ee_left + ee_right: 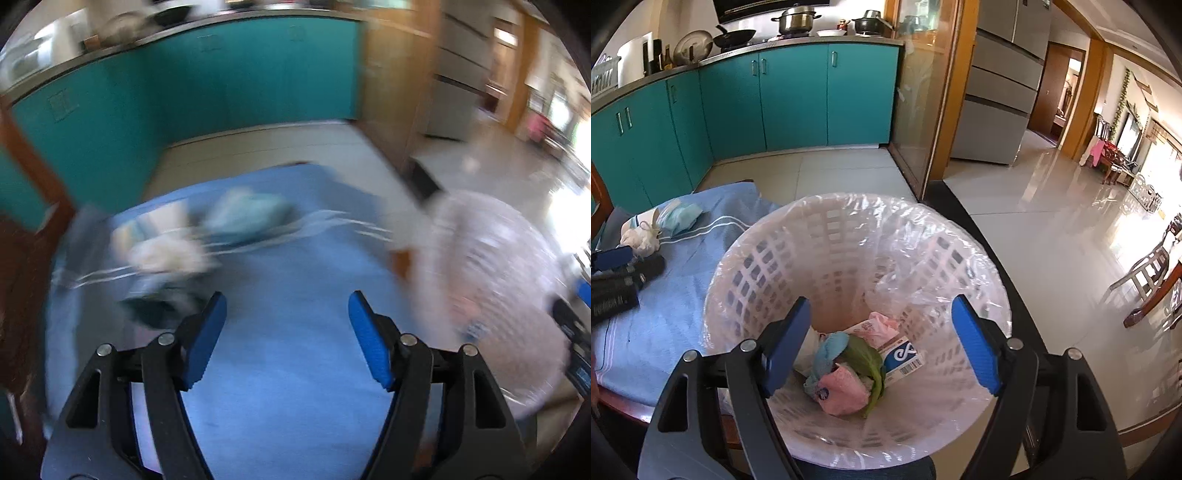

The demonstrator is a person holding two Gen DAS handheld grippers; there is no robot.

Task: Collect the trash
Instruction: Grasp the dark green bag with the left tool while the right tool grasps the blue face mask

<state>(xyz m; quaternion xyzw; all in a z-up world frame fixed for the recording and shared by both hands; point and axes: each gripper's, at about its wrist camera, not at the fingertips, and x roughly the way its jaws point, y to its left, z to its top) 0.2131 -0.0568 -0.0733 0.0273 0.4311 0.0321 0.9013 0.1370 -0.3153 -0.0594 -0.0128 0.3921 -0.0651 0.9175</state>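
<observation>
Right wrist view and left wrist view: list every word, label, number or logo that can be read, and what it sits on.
No text reads in either view.
Blue and white box in the lined basket: a white looping logo and a barcode; its print is too small.
Pink wrapper: a round blue mark, unreadable.
Left wrist view: motion blur; nothing legible.

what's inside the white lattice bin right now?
The white lattice bin, lined with a clear plastic bag, holds a green leaf, pink wrapper, light blue crumpled piece and a blue-and-white carton. Anything beneath that pile is covered.
</observation>
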